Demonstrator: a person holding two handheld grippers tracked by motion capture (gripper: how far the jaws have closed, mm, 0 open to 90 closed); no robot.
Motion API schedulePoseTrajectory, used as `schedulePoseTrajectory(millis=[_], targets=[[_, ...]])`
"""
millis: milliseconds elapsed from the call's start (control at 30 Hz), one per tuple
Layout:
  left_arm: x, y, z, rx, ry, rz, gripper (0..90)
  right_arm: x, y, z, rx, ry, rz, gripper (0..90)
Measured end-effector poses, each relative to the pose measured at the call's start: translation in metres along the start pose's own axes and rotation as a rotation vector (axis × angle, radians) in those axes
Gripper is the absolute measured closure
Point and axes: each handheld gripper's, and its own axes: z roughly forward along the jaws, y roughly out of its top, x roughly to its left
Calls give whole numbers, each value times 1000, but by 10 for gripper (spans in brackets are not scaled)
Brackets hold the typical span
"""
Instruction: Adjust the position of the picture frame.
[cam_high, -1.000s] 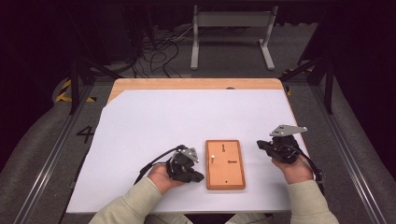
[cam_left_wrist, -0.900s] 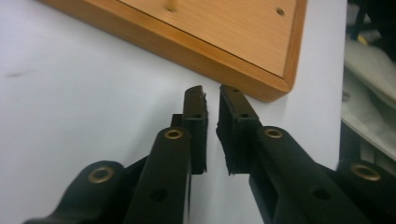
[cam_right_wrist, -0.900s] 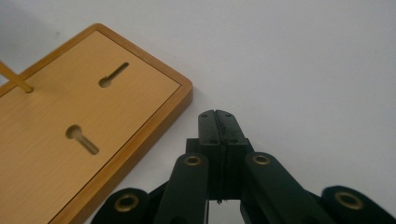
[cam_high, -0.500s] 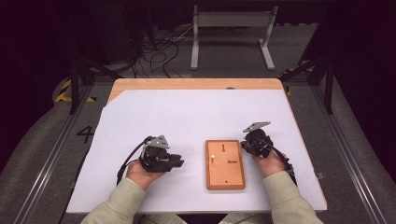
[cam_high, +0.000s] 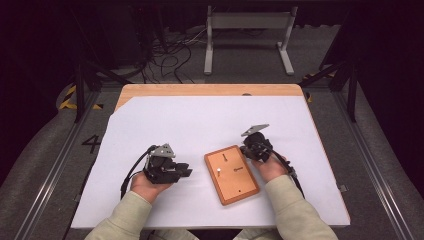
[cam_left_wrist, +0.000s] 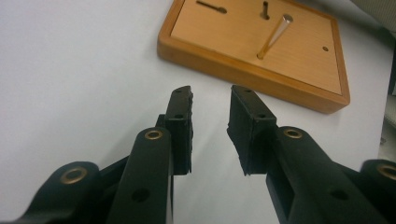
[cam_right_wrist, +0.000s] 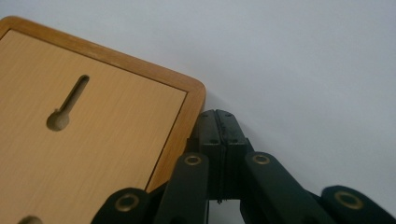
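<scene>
Bare white table cover (cam_high: 210, 125) all around; sole obstacle: wooden board (cam_high: 235, 180) with upright pin (cam_left_wrist: 273, 37).

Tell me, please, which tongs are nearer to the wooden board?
Right. The right tongs, shut, sit against the wooden board at its far right corner. The left tongs, open with nothing between them, point at the board from its left, with bare table between.

A flat rectangular wooden board (cam_high: 231, 174) with a raised darker rim and rounded corners is lying on the white tabletop (cam_high: 200, 125), turned at a slant to its edges. Two keyhole-shaped slots (cam_left_wrist: 211, 6) are showing in its pale recessed face, along with a small round hole (cam_left_wrist: 325, 48). A slim metal-tipped peg (cam_left_wrist: 274, 35) is standing upright near the board's middle.
</scene>
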Motion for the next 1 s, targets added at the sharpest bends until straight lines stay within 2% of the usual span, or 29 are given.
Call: schedulePoseTrajectory(millis=[167, 233, 300, 333, 367, 400, 433, 467, 500, 533, 567, 633, 733, 867, 1000], targets=[[6, -1, -3, -12, 9, -26, 699, 24, 29, 17, 11, 36, -116, 900], [7, -1, -5, -19, 18, -32, 698, 27, 33, 21, 20, 15, -158, 900], [8, -2, -6, -29, 23, -37, 698, 29, 35, 20, 13, 8, -161, 900], [10, -2, -8, -31, 27, -35, 698, 31, 34, 9, -9, 9, -151, 900], [10, -2, -8, -31, 27, -35, 698, 31, 34, 9, -9, 9, -151, 900], [12, -2, -9, -39, 31, -48, 694, 32, 27, -5, -43, 38, -134, 900], [12, -2, -9, -39, 31, -48, 690, 32, 27, -5, -43, 38, -134, 900], [15, -1, -9, -49, 41, -54, 679, 34, 18, -20, -79, 75, -118, 900], [15, -1, -9, -54, 40, -62, 660, 35, 15, -25, -90, 91, -114, 900], [15, -1, -9, -54, 40, -62, 633, 35, 15, -25, -90, 91, -114, 900], [15, 0, -9, -56, 47, -54, 633, 37, 10, -33, -103, 112, -117, 900], [13, 2, -9, -57, 54, -41, 536, 42, -1, -48, -124, 153, -119, 900], [13, 4, -10, -62, 79, -23, 461, 47, -15, -63, -150, 211, -119, 900], [16, 4, -12, -74, 105, -23, 424, 57, -23, -78, -154, 231, -142, 900], [19, 3, -12, -72, 91, -45, 418, 72, -27, -88, -161, 265, -184, 900]])
